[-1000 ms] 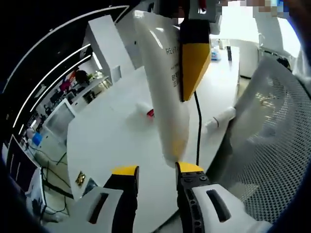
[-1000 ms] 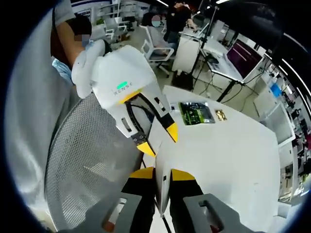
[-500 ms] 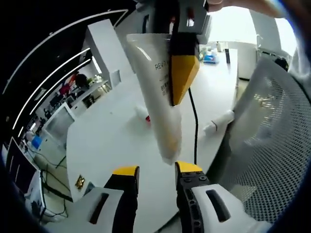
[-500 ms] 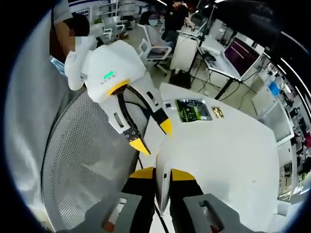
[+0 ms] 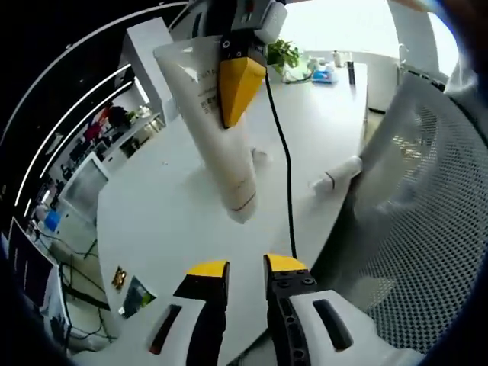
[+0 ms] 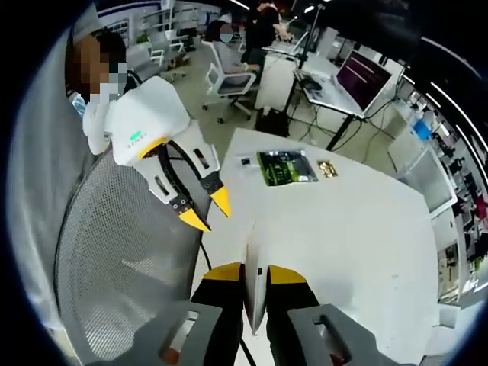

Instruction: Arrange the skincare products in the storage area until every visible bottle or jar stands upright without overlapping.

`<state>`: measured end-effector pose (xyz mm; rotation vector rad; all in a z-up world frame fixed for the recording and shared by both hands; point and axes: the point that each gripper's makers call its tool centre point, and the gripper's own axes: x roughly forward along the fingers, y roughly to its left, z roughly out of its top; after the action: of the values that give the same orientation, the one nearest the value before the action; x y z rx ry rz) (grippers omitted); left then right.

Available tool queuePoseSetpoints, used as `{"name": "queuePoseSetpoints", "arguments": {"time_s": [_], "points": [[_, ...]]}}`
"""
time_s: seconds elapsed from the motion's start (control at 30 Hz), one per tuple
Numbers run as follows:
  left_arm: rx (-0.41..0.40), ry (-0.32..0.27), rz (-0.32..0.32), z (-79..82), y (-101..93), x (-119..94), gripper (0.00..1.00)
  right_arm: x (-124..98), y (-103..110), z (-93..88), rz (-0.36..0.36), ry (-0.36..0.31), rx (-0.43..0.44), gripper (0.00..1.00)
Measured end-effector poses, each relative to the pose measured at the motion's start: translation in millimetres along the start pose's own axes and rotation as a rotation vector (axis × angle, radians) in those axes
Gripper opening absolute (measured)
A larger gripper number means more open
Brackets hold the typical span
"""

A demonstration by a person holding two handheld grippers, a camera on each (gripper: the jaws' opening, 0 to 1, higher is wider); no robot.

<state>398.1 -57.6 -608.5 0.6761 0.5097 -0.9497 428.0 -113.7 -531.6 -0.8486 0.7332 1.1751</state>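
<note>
left gripper (image 5: pixel 244 268) — jaws parted, empty | right gripper (image 6: pixel 255 271) — jaws clamped

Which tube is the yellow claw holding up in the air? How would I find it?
Find the big white table. Above it, the right gripper pinches a long white tube hanging cap-down. The small white bottle lies flat at the table's edge; this one is in the air.

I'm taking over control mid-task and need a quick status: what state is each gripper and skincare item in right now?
Right gripper: shut on the white tube.
White tube: held in the air above the table, cap end down.
Left gripper: open, holding nothing.
Small white bottle: lying on its side on the white table, near the mesh chair.
</note>
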Motion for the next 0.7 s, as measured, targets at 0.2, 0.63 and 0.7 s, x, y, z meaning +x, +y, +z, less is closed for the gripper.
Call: {"name": "queuePoseSetpoints", "arguments": {"time_s": [0.2,0.63,0.7], "points": [[-0.020,0.015,0.011,-3.5,2.8,0.4,0.16,-4.4,-24.6,-10.6,-0.040,0.010,0.034,0.01],[-0.004,0.035,-0.007,-7.2,-0.7,1.8,0.15,-12.0,-61.2,-23.3,-0.072,0.013,0.113,0.01],[0.001,0.048,-0.011,-9.3,-2.0,2.5,0.15,-14.5,-68.8,-24.9,-0.091,0.016,0.113,0.01]]}}
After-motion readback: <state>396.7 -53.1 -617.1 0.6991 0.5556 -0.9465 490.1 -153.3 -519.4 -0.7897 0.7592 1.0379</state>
